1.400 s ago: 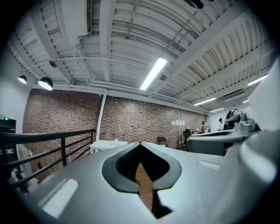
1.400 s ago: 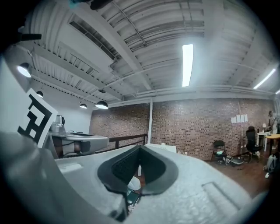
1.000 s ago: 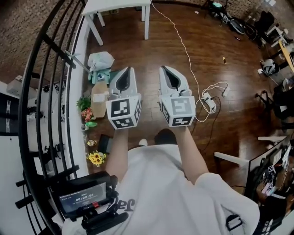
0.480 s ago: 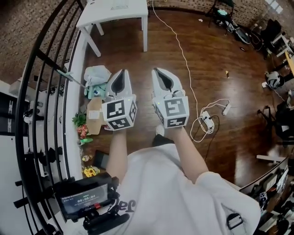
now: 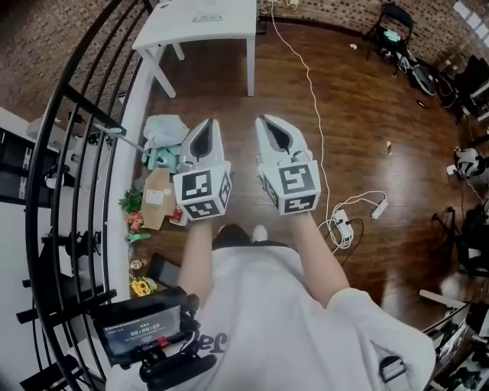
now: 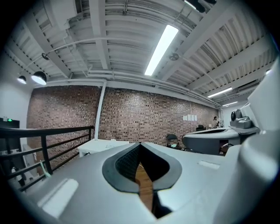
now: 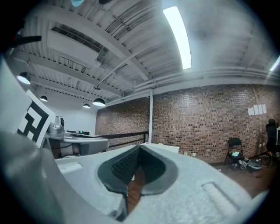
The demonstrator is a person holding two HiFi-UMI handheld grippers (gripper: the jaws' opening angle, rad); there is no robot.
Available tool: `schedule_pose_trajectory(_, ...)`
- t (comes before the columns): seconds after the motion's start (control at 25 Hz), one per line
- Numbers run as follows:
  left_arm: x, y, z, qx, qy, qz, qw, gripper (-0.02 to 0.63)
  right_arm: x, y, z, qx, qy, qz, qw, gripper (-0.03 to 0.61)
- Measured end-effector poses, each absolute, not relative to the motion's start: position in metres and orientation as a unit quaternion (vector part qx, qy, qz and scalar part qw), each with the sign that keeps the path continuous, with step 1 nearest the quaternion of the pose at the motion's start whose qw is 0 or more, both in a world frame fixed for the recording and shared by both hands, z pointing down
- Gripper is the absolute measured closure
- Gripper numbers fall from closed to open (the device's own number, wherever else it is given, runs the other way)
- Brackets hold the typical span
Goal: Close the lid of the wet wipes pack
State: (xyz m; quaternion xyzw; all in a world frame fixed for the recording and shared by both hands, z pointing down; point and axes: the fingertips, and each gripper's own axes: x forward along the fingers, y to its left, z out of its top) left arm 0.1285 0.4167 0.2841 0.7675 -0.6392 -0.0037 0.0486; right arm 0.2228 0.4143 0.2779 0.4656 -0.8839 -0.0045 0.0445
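**Grippers.** The left gripper (image 5: 206, 124) and the right gripper (image 5: 267, 121) are held side by side at chest height, near each other but apart. Both point forward over the wooden floor (image 5: 359, 153). Each carries its marker cube at the rear.

**Jaw state.**
- In the left gripper view, the left gripper (image 6: 140, 144) has its jaws clenched, tips meeting. Nothing sits between them, and only floor shows through the oval opening behind the tips.
- In the right gripper view, the right gripper (image 7: 140, 147) is in the same condition: jaws together and empty.

**Task item.** The wet wipes pack cannot be positively identified. A small flat item (image 5: 206, 17) lies on the white worktop (image 5: 229, 30), well ahead of both grippers. It is too small to tell what it is.

**Surroundings.**
- A black railing (image 5: 84, 153) runs along the person's left.
- At its foot lie a plastic bag (image 5: 164, 130) and a cardboard box (image 5: 157, 200).
- A white cable (image 5: 306, 69) crosses the floor to a power strip (image 5: 341, 225) on the right.
- Both gripper views face a brick wall (image 6: 144, 113).
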Motion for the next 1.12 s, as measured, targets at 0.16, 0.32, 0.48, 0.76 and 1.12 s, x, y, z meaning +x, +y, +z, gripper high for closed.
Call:
schedule_pose_trajectory(0.16, 0.133, 0.392, 0.291, 0.766, -0.641, 0.005, 0.05, 0.598, 0.222, 0.39, 0.286, 0.458, -0.888, 0.008, 0.04, 0.588)
schedule_pose_trajectory(0.32, 0.132, 0.364, 0.299, 0.768, -0.638, 0.008, 0.051, 0.598, 0.213, 0.366, 0.299, 0.453, -0.89, 0.017, 0.043, 0.589)
schedule_pose_trajectory(0.48, 0.125, 0.317, 0.301, 0.775, -0.63, 0.005, 0.052, 0.598, 0.201, 0.33, 0.308, 0.454, -0.89, 0.02, 0.048, 0.589)
schedule_pose_trajectory(0.76, 0.101, 0.225, 0.303, 0.785, -0.617, 0.004, 0.056, 0.597, 0.178, 0.236, 0.304, 0.467, -0.883, 0.017, 0.051, 0.588)
schedule_pose_trajectory(1.12, 0.001, 0.119, 0.299, 0.764, -0.642, -0.011, 0.071, 0.598, 0.083, 0.125, 0.303, 0.438, -0.896, 0.023, 0.066, 0.588)
